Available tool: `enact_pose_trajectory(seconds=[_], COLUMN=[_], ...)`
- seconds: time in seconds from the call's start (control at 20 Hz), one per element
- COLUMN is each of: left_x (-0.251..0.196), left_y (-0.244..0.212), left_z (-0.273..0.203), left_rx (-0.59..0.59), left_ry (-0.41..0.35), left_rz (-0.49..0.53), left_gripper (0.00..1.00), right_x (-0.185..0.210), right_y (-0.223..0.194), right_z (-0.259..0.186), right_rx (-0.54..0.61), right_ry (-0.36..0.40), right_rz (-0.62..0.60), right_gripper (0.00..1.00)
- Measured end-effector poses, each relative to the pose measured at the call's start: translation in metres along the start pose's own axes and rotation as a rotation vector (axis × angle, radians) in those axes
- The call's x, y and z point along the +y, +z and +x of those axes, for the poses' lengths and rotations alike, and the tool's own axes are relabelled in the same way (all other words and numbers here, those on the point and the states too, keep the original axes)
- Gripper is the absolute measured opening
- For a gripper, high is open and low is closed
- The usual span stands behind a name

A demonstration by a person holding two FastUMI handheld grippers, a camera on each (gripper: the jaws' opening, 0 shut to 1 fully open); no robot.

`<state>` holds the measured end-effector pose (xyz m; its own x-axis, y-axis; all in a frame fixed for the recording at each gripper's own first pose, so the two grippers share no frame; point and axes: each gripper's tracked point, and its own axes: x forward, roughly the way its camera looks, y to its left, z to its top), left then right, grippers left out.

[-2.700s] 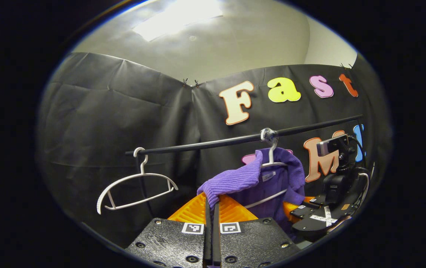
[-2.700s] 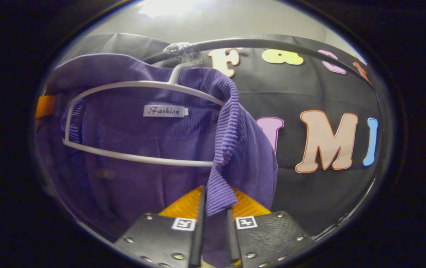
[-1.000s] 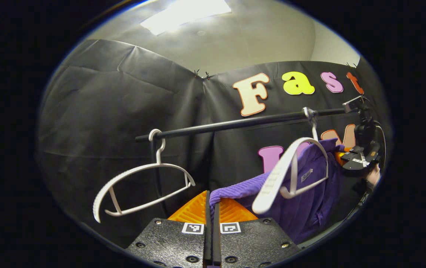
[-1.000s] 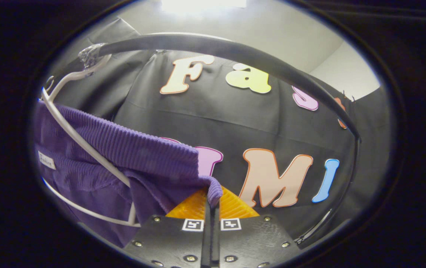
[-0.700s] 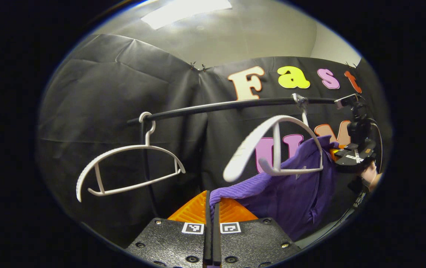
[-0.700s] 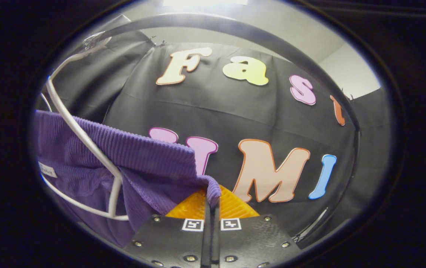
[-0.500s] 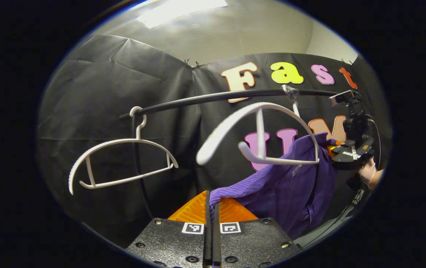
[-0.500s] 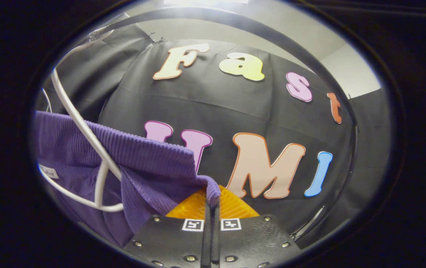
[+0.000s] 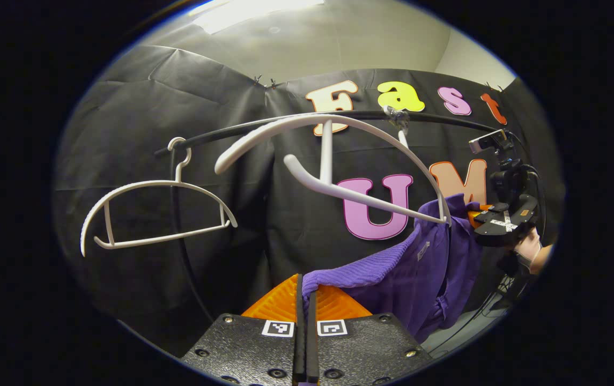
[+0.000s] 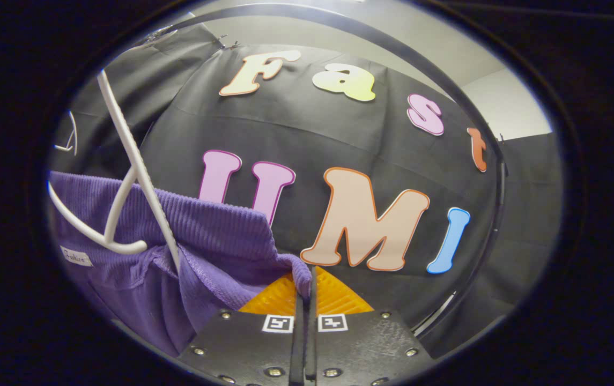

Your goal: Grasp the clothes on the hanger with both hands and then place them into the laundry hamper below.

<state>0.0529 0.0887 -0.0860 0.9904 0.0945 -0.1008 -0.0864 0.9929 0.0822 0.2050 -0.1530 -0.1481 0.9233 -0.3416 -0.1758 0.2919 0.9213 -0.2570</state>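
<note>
A purple ribbed garment (image 9: 430, 268) hangs stretched between my two grippers. My left gripper (image 9: 305, 292) is shut on one ribbed edge of it at the bottom of the left gripper view. At the right of that view, the right gripper (image 9: 492, 222) holds the other end, with a hand behind it. In the right gripper view, my right gripper (image 10: 305, 292) is shut on the garment's (image 10: 199, 246) ribbed edge. The white hanger (image 9: 339, 155) swings tilted from the black rail (image 9: 264, 124), and only its right end still touches the cloth. The hanger (image 10: 124, 177) crosses the garment at the left of the right gripper view.
A second, bare white hanger (image 9: 151, 212) hangs at the left end of the rail, by its black upright post (image 9: 180, 241). The rail (image 10: 430, 69) arcs close over the right gripper. A strip of pale floor (image 9: 454, 335) shows at lower right.
The garment has slid off most of the hanger and sunk lower between the grippers. The freed hanger has swung up and tilted. Both grippers have stayed shut on the cloth.
</note>
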Motion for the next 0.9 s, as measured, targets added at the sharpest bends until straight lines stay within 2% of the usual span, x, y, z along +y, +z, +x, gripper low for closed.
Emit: enact_pose_trajectory(seconds=[0.25, 0.35, 0.9], left_x=[-0.008, -0.007, -0.02], left_y=[-0.01, -0.013, -0.042], left_z=[-0.008, -0.014, -0.031], left_rx=[0.021, 0.03, 0.098], left_ry=[-0.025, -0.025, -0.08], left_rz=[0.012, 0.013, 0.051], left_gripper=[0.01, 0.01, 0.01], right_x=[0.003, 0.011, 0.123], right_y=[-0.025, -0.03, -0.031], right_z=[-0.018, -0.032, -0.129], right_rx=[0.05, 0.052, 0.049], right_ry=[0.027, 0.054, 0.345], right_rz=[-0.008, -0.017, -0.004], right_gripper=[0.05, 0.02, 0.02])
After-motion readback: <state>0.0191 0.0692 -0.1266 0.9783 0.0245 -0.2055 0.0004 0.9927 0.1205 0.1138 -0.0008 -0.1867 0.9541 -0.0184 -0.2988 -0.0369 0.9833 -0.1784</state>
